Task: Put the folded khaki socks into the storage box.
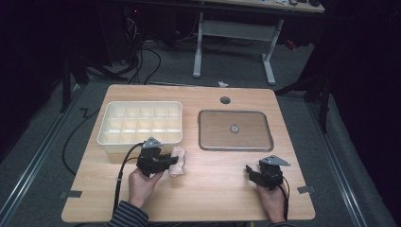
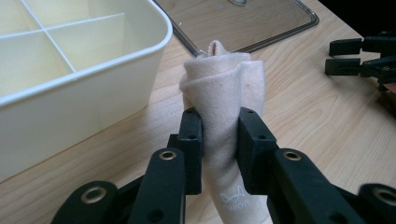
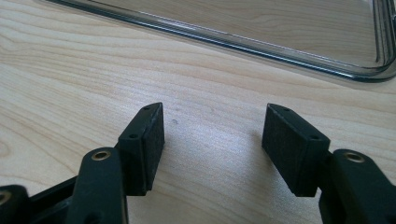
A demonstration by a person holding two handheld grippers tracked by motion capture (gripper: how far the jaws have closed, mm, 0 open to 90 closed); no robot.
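My left gripper [image 2: 219, 140] is clenched on the rolled beige cloth [image 2: 224, 88], pinching its middle so the roll keeps its shape for a lift. The cloth sits just beside the white divided box [image 1: 140, 124], off its near right corner. The box wall rises close by, so I judge I must clear that rim. My right gripper [image 3: 212, 140] rests released, well apart from the box, below the clear lid [image 1: 235, 130].
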